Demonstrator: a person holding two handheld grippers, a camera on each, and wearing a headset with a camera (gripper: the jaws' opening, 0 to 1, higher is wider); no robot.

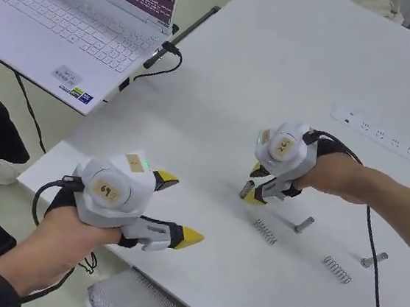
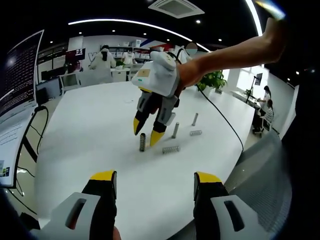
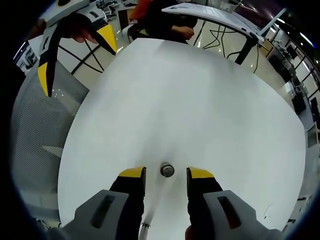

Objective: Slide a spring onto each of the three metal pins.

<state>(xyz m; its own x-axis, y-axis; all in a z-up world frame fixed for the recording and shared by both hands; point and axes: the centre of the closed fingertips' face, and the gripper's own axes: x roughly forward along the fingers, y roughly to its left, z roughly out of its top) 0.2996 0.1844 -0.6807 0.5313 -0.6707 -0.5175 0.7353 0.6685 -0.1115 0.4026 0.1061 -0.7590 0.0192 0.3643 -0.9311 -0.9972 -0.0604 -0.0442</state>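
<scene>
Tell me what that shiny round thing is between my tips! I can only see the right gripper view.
Observer: It's the top of a pin standing upright. The left gripper view shows a spring coiled round it.
Operator: Yay! Are there more springs?
Observer: Yes. In the head view two loose springs, one and another, lie on the table near your right hand-held gripper.
Operator: And more pins?
Observer: Two bare pins, one and another, stand upright by those springs in the left gripper view.
</scene>
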